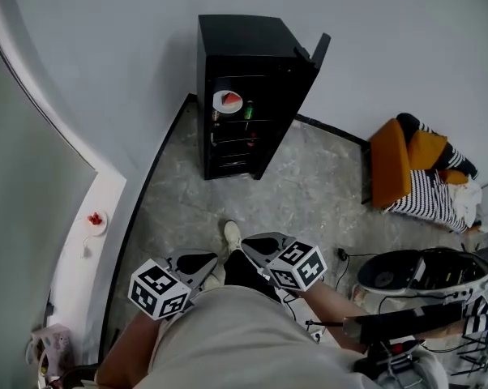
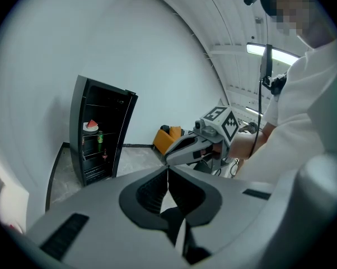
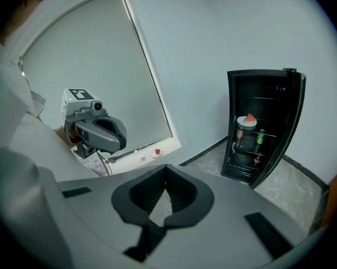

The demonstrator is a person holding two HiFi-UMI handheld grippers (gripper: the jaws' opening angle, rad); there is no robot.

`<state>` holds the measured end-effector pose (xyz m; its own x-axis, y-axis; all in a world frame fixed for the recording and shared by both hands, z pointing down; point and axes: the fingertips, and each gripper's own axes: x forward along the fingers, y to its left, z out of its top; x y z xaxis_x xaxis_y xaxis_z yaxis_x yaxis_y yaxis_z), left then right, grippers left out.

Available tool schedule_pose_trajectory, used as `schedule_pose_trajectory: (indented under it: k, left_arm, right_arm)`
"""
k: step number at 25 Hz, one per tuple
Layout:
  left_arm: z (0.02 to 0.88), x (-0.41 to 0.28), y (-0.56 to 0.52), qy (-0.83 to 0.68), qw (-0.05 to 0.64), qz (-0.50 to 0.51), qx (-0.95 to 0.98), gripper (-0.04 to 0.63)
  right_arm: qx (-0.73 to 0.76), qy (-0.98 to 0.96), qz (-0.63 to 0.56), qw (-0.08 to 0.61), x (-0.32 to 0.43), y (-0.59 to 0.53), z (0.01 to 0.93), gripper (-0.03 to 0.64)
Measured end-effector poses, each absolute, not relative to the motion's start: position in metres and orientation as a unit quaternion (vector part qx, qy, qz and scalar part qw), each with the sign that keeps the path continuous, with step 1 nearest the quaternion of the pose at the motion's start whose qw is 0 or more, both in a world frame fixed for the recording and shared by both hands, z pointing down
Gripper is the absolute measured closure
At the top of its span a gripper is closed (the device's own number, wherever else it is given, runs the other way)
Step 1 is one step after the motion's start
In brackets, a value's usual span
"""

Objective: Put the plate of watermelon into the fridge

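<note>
The plate of watermelon (image 1: 228, 101) rests on an upper shelf inside the black fridge (image 1: 244, 55), whose door (image 1: 315, 53) stands open at its right side. It also shows in the left gripper view as the plate of watermelon (image 2: 90, 126) and in the right gripper view as the plate of watermelon (image 3: 247, 120). Bottles stand on the shelves beside and below it. My left gripper (image 1: 203, 260) and right gripper (image 1: 252, 243) are held close to the person's body, far from the fridge. Both are shut and hold nothing; the left gripper (image 2: 168, 170) and the right gripper (image 3: 166, 167) show their jaws meeting.
A white ledge (image 1: 78, 258) runs along the left wall with a small plate of red pieces (image 1: 94, 220) on it. An orange seat with striped cloth (image 1: 422, 177) lies at the right. Equipment and cables (image 1: 422, 278) crowd the lower right. Grey stone floor (image 1: 309, 193) lies before the fridge.
</note>
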<state>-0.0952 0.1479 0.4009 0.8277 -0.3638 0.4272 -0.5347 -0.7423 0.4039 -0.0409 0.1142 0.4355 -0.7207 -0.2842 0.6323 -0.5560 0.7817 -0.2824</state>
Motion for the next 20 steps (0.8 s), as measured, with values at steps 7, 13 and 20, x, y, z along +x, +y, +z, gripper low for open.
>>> schedule_pose_trajectory:
  k: [7, 13, 20]
  left_arm:
    - [0.403, -0.096, 0.147, -0.247, 0.260, 0.162, 0.919, 0.581]
    - [0.402, -0.099, 0.147, -0.248, 0.261, 0.161, 0.919, 0.581]
    - [0.406, -0.104, 0.137, -0.256, 0.265, 0.161, 0.916, 0.581]
  right_arm:
    - [0.236, -0.901, 0.219, 0.291, -0.039, 0.112, 0.430, 0.601]
    - [0.235, -0.900, 0.219, 0.295, -0.041, 0.114, 0.432, 0.601]
    - [0.234, -0.900, 0.218, 0.296, -0.041, 0.103, 0.436, 0.601]
